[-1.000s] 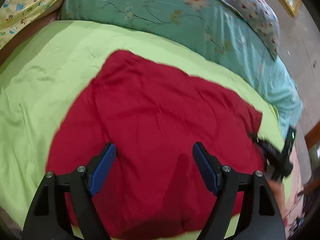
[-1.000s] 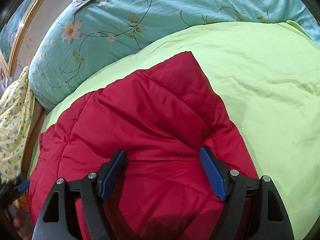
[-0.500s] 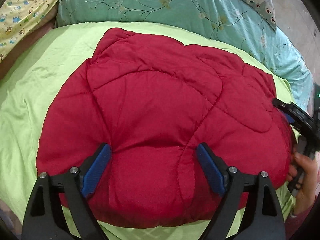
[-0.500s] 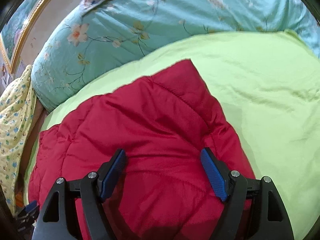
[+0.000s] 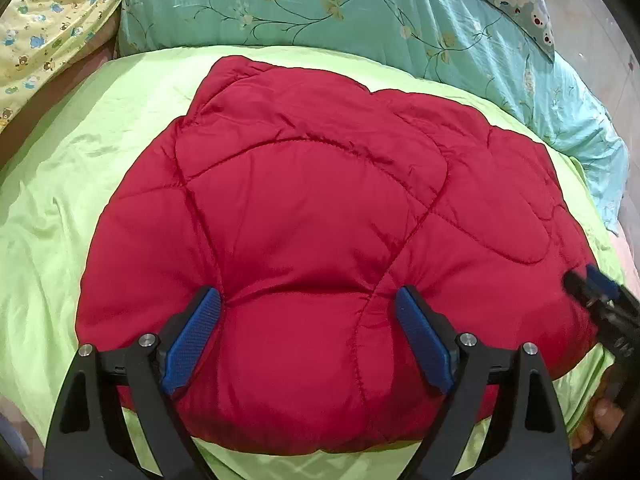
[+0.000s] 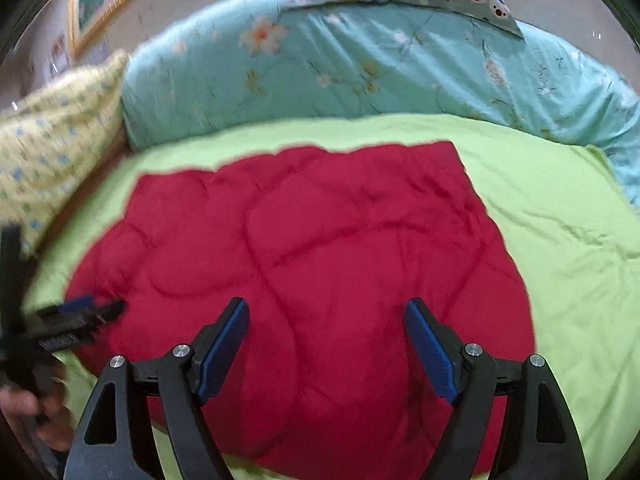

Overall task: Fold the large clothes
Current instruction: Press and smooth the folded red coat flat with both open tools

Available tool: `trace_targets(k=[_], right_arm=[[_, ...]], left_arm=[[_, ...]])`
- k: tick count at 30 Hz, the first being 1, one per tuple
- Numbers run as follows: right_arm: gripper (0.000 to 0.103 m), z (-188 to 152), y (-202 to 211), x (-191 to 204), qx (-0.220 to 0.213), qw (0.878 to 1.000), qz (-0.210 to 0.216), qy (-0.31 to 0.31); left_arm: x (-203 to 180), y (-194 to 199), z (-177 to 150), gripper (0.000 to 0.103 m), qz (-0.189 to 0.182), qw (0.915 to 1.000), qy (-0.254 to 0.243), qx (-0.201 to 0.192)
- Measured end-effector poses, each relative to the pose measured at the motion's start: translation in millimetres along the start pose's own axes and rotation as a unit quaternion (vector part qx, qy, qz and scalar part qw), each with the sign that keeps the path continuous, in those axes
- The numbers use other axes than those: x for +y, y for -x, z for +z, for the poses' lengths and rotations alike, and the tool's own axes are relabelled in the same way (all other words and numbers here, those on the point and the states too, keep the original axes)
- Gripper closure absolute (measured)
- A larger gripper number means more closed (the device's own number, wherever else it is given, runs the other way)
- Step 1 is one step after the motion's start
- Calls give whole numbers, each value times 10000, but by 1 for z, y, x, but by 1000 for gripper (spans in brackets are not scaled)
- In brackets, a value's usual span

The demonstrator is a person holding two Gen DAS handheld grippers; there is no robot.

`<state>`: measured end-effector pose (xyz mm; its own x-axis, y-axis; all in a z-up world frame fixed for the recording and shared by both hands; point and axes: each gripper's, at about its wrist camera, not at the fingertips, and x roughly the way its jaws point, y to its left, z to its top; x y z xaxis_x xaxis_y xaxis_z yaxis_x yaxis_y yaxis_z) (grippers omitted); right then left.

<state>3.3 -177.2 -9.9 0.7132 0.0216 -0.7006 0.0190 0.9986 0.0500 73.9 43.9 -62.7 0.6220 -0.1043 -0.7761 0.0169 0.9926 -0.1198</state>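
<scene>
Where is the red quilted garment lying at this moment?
In both wrist views the red quilted garment lies mid-frame on the lime-green sheet, before the turquoise floral duvet, under both open grippers.

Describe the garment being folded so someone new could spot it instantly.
Find the lime-green sheet covering the bed, in front of the teal floral quilt. In the middle of that sheet lies a red jacket, a puffy bundle with stitched quilting lines. It is the only red, padded thing there; everything around it is pale, and the bedding beyond the sheet is printed.
</scene>
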Motion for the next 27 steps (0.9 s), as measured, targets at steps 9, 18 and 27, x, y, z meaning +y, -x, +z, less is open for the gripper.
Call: trace_targets(k=[9, 18, 27], right_arm=[[14, -8, -25, -13, 356, 9993, -67, -84], [14, -13, -20, -6, 365, 9992, -96, -86], [14, -15, -16, -9, 466, 9988, -23, -171]], left_arm=[[0, 25, -12, 13, 120, 9999, -55, -1], [-5, 37, -17, 13, 266, 9995, -136, 60], [-5, 38, -16, 13, 326, 9993, -167, 96]])
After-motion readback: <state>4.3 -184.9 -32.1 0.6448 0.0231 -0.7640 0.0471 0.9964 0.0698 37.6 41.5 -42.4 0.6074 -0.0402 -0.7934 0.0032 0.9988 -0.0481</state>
